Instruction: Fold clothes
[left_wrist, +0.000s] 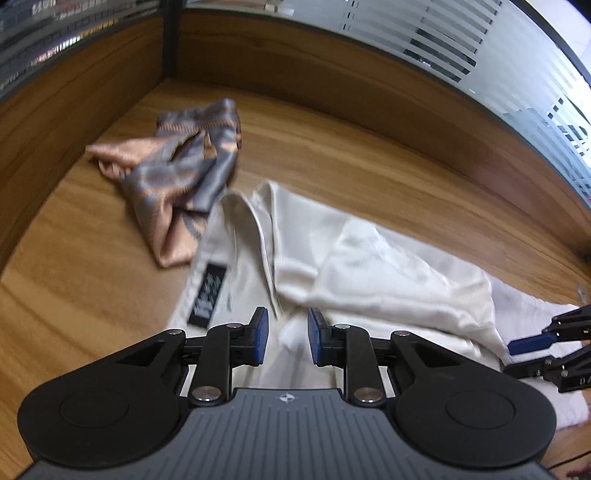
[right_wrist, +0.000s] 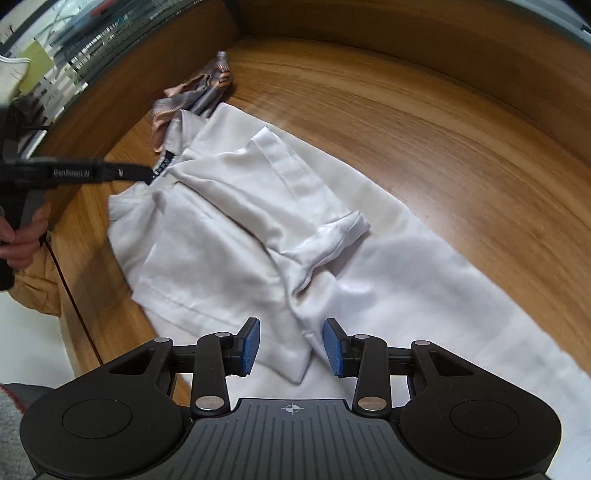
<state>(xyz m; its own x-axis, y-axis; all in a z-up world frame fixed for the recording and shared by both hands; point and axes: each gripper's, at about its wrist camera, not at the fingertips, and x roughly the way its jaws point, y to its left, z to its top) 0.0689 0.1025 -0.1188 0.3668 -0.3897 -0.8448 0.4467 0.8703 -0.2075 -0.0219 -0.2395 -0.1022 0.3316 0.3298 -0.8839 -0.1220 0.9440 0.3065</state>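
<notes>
On the wooden table (right_wrist: 424, 122) ahead of you lies the white shirt (right_wrist: 236, 206), spread flat with a sleeve (right_wrist: 317, 229) folded across its body. Its long axis runs from the collar at the far left to the hem at the near right in the right wrist view; the collar end, with its black neck label (left_wrist: 208, 295), points toward the far corner of the table. Just beyond the collar sits a crumpled grey-and-peach patterned scarf (left_wrist: 177, 173), touching or slightly overlapping the shirt's far edge; which of the two cannot be told.

Your left gripper (left_wrist: 287, 338) hovers over the collar region just right of the label, its blue pads apart and fabric visible between them but not pinched. Your right gripper (right_wrist: 291, 347) sits over the near part of the shirt by a folded edge, its fingers likewise spread and holding nothing. In the right wrist view your left hand (right_wrist: 20, 236) grips the handle of the left tool at the left edge. Wooden side panels (left_wrist: 74, 96) with glass above enclose the table's far sides.
</notes>
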